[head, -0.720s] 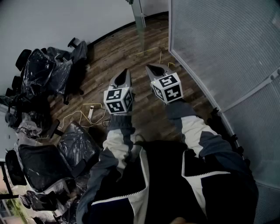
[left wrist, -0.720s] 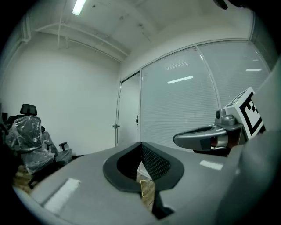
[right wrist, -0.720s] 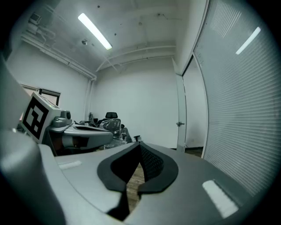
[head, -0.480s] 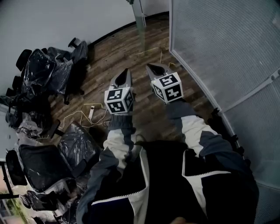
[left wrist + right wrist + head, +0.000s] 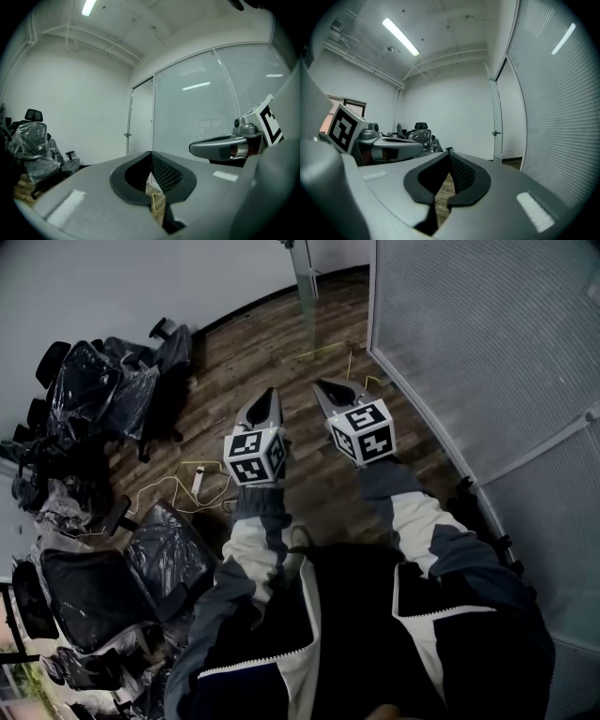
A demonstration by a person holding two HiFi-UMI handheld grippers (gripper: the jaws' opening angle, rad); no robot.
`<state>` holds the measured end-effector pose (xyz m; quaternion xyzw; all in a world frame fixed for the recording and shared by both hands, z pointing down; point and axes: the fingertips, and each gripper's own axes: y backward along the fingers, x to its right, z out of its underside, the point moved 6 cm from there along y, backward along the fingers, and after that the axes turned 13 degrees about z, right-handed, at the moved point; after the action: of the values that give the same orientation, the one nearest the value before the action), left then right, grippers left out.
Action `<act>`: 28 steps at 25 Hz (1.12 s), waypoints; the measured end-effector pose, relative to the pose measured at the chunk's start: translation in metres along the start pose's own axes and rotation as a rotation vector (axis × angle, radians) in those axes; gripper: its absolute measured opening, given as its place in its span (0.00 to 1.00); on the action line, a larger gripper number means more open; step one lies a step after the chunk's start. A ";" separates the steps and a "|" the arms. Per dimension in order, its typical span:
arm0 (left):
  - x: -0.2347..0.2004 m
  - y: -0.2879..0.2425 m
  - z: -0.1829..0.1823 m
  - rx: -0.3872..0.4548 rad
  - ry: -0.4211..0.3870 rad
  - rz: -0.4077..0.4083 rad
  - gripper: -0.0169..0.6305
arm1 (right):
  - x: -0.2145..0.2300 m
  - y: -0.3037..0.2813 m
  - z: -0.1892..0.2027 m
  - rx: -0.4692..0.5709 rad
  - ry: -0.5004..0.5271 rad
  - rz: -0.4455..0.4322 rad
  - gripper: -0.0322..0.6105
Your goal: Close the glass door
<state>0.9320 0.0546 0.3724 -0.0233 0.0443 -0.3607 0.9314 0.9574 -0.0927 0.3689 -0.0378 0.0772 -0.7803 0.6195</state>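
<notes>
The glass door (image 5: 304, 276) stands ajar at the far end of the wood floor, seen edge-on in the head view. In the left gripper view the glass door (image 5: 140, 119) shows its metal frame and a small handle (image 5: 127, 135). The right gripper view has the door (image 5: 500, 122) and its handle (image 5: 496, 133) to the right of centre. My left gripper (image 5: 266, 396) and right gripper (image 5: 326, 386) are held side by side, pointing toward the door and well short of it. Both are shut with nothing between the jaws: left gripper (image 5: 150, 153), right gripper (image 5: 449, 150).
A frosted glass partition (image 5: 487, 343) runs along the right. Office chairs wrapped in black plastic (image 5: 98, 395) crowd the left side and the near left (image 5: 103, 587). A power strip with cables (image 5: 195, 480) lies on the floor, and a yellow cable (image 5: 328, 350) near the door.
The head view has shifted very slightly. Both grippers stay shut and side by side, with no clear motion.
</notes>
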 end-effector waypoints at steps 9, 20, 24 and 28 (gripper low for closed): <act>-0.057 -0.010 -0.009 0.037 0.006 0.002 0.03 | -0.026 -0.056 -0.005 -0.032 0.002 -0.037 0.05; -0.208 -0.025 0.003 0.019 0.080 0.034 0.03 | -0.082 -0.195 -0.010 -0.081 -0.020 -0.029 0.05; -0.251 -0.028 0.006 0.027 0.073 0.048 0.03 | -0.099 -0.237 -0.017 -0.076 -0.010 -0.009 0.05; -0.278 -0.036 0.011 0.029 0.091 0.065 0.03 | -0.103 -0.267 -0.020 -0.084 -0.003 0.014 0.05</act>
<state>0.7046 0.2150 0.4041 0.0083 0.0820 -0.3313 0.9399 0.7217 0.0680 0.3974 -0.0643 0.1094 -0.7718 0.6231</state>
